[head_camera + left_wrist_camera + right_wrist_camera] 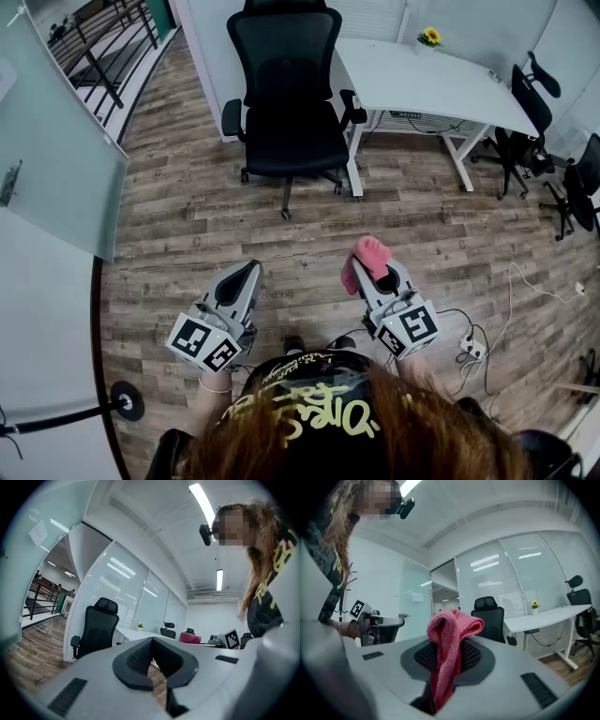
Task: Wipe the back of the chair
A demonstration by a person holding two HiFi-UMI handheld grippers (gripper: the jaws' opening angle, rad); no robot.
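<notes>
Far ahead, the black mesh office chair [286, 94] stands just left of the white bench [441, 80]. Nearer, the right hand-held gripper [377, 279] clamps a pink cloth [367, 253]; the left hand-held gripper [246, 279] is closed, empty. The yellow shirt lettering [319, 412] is unreadable.

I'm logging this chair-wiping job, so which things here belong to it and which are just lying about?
Job: black chair; pink cloth; right gripper, jaws shut on the cloth.
Just around: white desk; yellow flower; side chairs; left gripper, jaws shut, empty.
</notes>
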